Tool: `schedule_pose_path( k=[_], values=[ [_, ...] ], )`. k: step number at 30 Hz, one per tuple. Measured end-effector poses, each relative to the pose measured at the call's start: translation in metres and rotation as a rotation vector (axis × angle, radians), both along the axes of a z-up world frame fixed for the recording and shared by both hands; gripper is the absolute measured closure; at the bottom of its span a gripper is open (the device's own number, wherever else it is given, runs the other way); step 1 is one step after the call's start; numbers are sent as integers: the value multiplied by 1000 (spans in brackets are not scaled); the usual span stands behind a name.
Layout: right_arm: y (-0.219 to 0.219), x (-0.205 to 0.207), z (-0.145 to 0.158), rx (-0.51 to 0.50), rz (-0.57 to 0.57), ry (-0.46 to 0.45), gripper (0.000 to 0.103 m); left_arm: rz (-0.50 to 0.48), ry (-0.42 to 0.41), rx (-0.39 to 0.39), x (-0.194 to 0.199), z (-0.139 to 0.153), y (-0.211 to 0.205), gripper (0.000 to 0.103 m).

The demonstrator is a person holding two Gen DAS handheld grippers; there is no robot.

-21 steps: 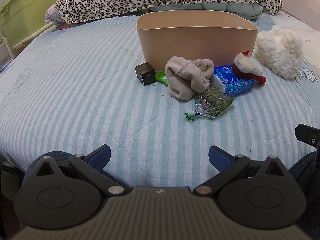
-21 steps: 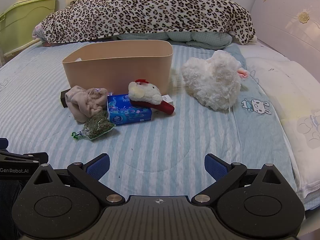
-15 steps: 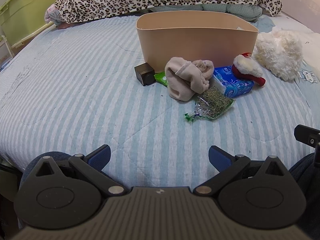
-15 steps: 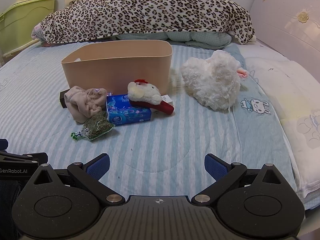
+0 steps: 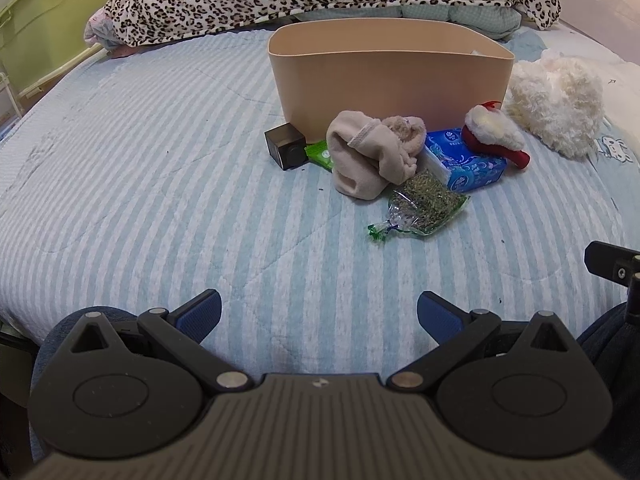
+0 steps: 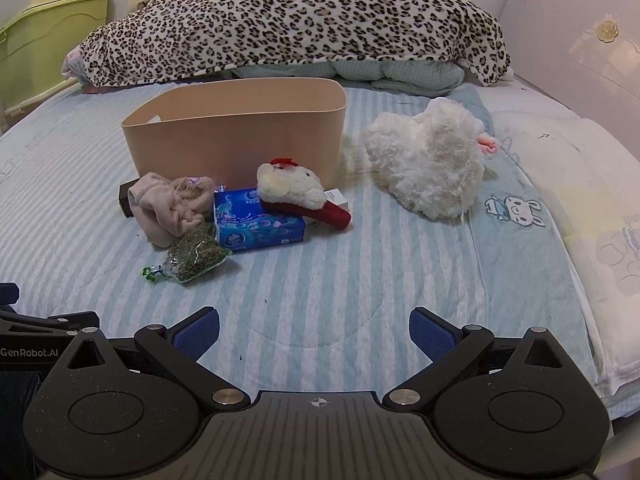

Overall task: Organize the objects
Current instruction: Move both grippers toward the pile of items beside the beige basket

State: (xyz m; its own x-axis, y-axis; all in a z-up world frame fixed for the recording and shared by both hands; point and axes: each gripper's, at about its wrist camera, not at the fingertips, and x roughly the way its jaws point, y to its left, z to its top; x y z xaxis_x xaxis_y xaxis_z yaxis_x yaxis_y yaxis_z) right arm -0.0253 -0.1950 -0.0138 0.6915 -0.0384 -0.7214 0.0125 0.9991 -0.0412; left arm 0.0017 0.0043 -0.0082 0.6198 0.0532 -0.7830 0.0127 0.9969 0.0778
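Observation:
A tan bin (image 5: 390, 76) (image 6: 236, 136) stands on the striped bed. In front of it lie a black box (image 5: 286, 146), a green packet (image 5: 322, 154), a beige cloth (image 5: 372, 156) (image 6: 170, 206), a bag of dried herbs (image 5: 424, 204) (image 6: 194, 258), a blue tissue pack (image 5: 464, 160) (image 6: 256, 224) and a small white-and-red plush (image 5: 494, 134) (image 6: 296, 192). A big white plush (image 5: 556, 98) (image 6: 428, 160) lies to the right. My left gripper (image 5: 319, 314) and right gripper (image 6: 314, 328) are both open and empty, well short of the pile.
A leopard-print blanket (image 6: 288, 24) lies heaped behind the bin. A green cabinet (image 5: 48, 20) stands at the left of the bed. A white pillow (image 6: 580, 184) and headboard are at the right. The right gripper's body shows at the left wrist view's right edge (image 5: 616, 268).
Both views have shifted slightly; the pile sits a little further off in the left wrist view. Both grippers stay open and nothing on the bed has moved.

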Motion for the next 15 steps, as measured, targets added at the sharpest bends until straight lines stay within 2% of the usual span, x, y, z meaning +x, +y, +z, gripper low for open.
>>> schedule_pose_path(
  k=[15],
  values=[
    [5, 12, -2, 20, 12, 13, 0, -20, -9, 9, 5, 0, 3, 0]
  ],
)
